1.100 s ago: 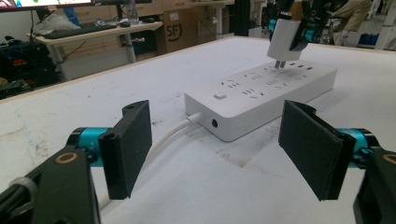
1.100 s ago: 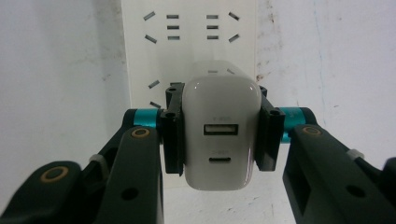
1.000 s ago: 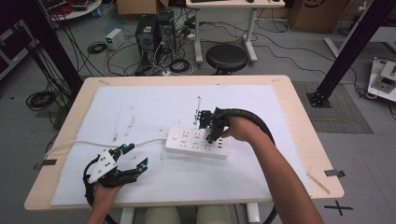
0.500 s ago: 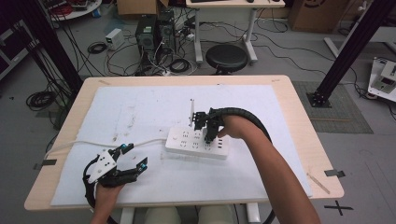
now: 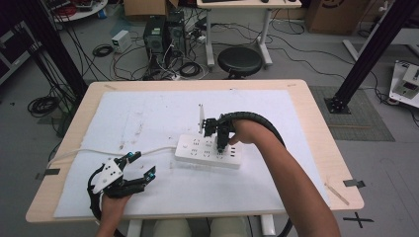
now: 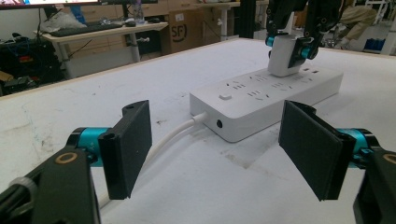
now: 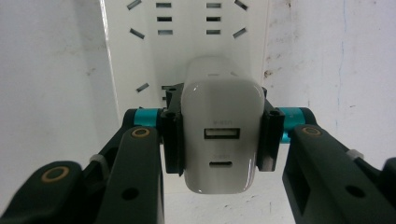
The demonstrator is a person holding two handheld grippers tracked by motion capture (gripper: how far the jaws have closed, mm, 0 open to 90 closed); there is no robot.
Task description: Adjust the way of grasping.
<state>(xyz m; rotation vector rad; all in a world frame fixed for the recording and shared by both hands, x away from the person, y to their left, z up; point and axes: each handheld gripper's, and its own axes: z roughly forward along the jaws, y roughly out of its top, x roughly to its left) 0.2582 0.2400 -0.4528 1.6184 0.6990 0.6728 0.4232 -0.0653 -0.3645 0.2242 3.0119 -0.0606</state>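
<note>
A white power strip (image 5: 207, 152) lies mid-table on the white sheet, and its white cable (image 5: 99, 153) runs off to the left. My right gripper (image 5: 221, 140) points down over the strip's right half and is shut on a white USB charger (image 7: 219, 93), with both pads on its sides. In the left gripper view the charger (image 6: 282, 58) stands on the power strip (image 6: 261, 100) with its base against the top face. My left gripper (image 5: 142, 164) rests open near the front left, aimed at the strip's cable end, with nothing between its jaws.
A white sheet (image 5: 276, 108) covers most of the wooden table (image 5: 316, 128). A tape strip (image 5: 354, 182) and a thin stick (image 5: 336, 190) lie by the right front corner. A black stool (image 5: 239, 60) and computer cases stand on the floor beyond the far edge.
My right gripper has shifted slightly left and lower with the charger, onto the strip. The left gripper has stayed in place.
</note>
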